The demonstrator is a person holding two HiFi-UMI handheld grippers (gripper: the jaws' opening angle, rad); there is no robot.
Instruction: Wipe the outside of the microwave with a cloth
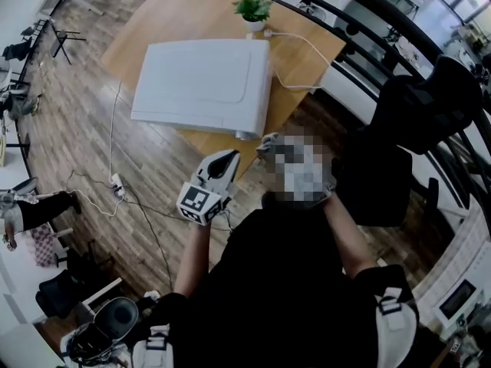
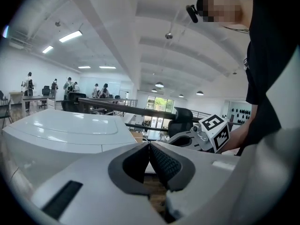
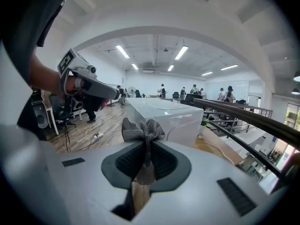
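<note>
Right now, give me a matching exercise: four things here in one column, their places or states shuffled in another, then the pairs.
1 white boxy microwave
2 grey knitted cloth
3 small green potted plant
4 left tongs

A shut, empty
B beside the microwave's far corner
C clamped in the right tongs
D fills much of the wooden table

Pairs: 1-D; 2-C; 3-B; 4-A

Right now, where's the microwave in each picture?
Head view: microwave upper middle, seen from above on the table.
Left gripper view: microwave on the left, past the shut left tongs.
Right gripper view: microwave in the centre, beyond the cloth pinched in the right tongs.
Shared landmark: the black railing near it in all three.
</note>
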